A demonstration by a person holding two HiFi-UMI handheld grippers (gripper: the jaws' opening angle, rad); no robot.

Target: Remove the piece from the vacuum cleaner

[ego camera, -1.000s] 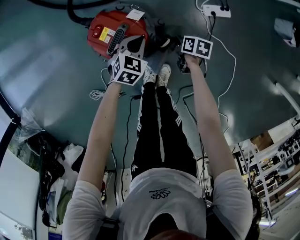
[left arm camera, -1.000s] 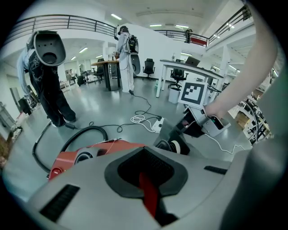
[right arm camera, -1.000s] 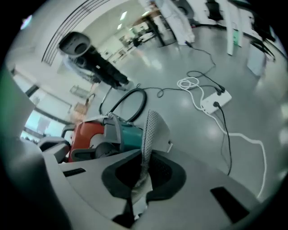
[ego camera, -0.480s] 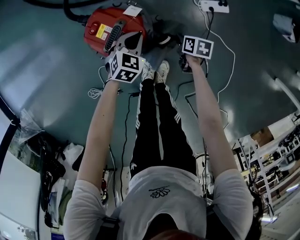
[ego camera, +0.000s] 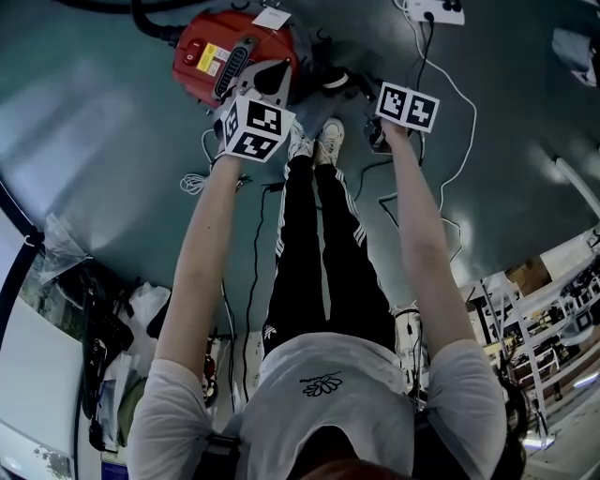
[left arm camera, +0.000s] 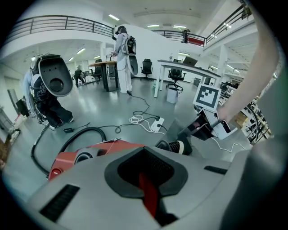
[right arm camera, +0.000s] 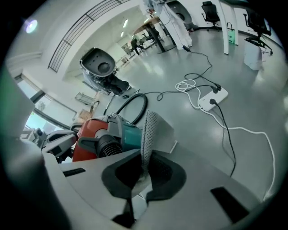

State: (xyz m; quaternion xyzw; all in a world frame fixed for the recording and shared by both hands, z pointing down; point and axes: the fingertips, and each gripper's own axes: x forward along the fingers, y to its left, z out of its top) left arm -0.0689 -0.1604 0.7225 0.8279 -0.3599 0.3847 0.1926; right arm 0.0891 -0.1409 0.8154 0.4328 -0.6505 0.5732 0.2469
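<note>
Vacuum [ego camera: 211,61] blocking eleven o'clock, hose [ego camera: 150,23] curling behind it, shoes [ego camera: 317,142] dead centre at twelve, cable [ego camera: 466,108] and power strip [ego camera: 433,11] strung across one o'clock, open floor [ego camera: 94,159] at nine.

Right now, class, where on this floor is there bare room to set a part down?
Bare floor lies left of the vacuum, down to the bags. A second free patch lies right of the white cable. Crowded: round the shoes, where cords tangle, and between vacuum and power strip.
</note>
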